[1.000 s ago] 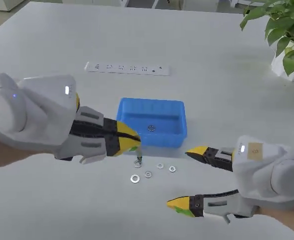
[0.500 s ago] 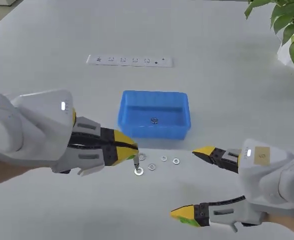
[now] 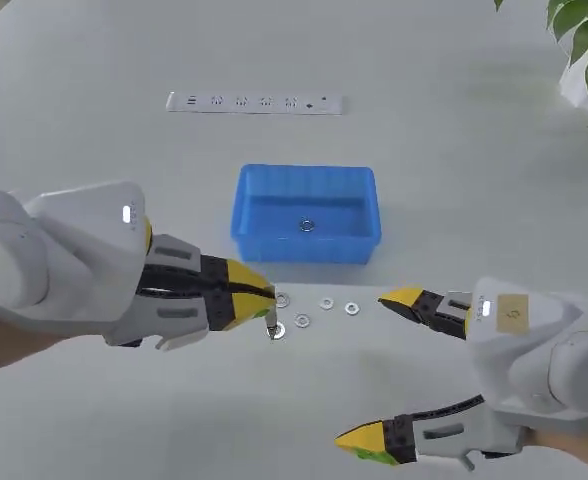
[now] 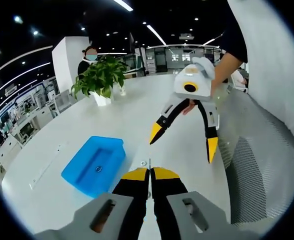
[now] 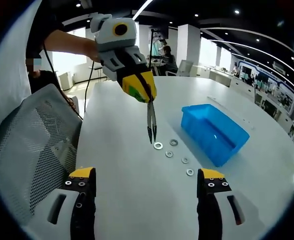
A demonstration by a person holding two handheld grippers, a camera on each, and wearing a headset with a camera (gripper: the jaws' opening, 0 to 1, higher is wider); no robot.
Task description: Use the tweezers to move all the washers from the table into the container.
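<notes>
Metal washer (image 3: 277, 331) lies so flat the tweezers (image 5: 151, 120), clamped in the left gripper's (image 3: 259, 292) closed jaws, could just skid off it, while the right gripper's (image 3: 364, 368) jaws gape idle.

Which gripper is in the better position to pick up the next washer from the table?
Left. The left gripper is shut on the tweezers, whose tips hang just beside a washer. The right gripper is open, empty and farther off.

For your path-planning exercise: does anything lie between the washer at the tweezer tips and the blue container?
Nothing tall. Between the washer at the tweezers and the blue container lie only bare table and another flat washer; the container's near wall must be cleared.
</notes>
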